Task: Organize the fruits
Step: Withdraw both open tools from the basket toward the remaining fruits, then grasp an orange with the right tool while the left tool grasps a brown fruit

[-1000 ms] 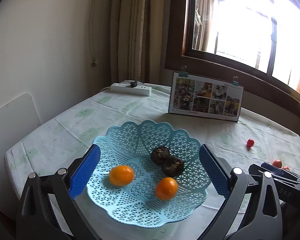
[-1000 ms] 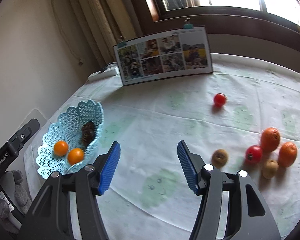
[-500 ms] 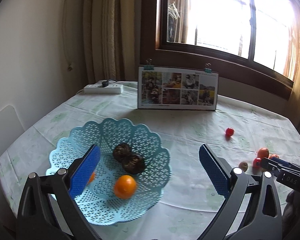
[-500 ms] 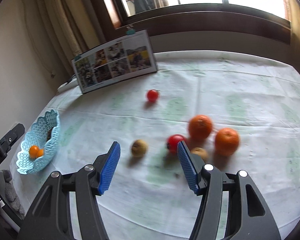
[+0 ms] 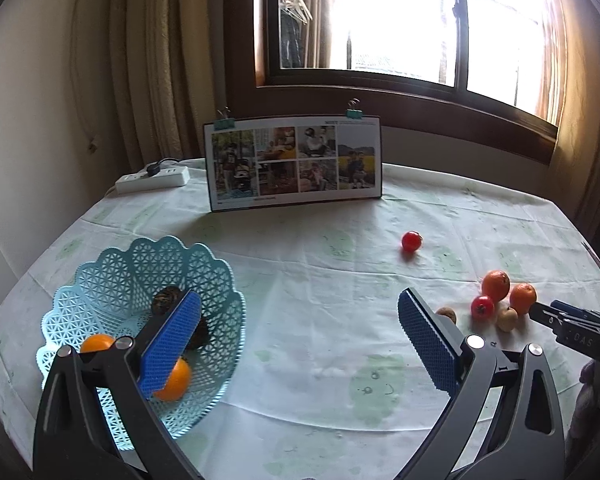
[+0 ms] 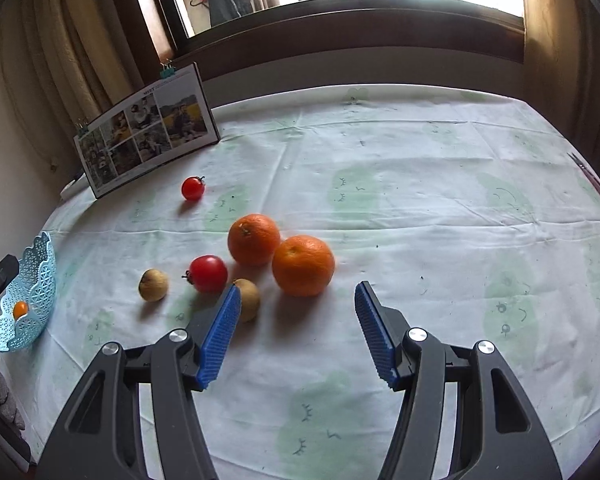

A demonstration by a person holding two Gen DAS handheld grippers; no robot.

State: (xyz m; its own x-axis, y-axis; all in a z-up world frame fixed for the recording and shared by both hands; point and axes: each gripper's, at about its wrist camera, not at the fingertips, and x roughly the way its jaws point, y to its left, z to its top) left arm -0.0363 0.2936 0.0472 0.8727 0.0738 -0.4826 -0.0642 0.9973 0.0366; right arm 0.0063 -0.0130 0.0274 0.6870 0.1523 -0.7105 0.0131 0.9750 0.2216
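Card (image 6: pixel 148 128) headed "MEET". Basket (image 5: pixel 112 276) under left gripper (image 5: pixel 300 340): two oranges, dark fruits. Both grippers (image 6: pixel 296 336) wide, empty.

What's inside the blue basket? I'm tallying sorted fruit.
The blue basket holds two small oranges and two dark round fruits, each partly hidden. The left gripper covers part of the inside.

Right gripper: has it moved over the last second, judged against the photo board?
Yes. The right gripper has swung right, away from the photo board and blue basket, toward the near orange; it is open.
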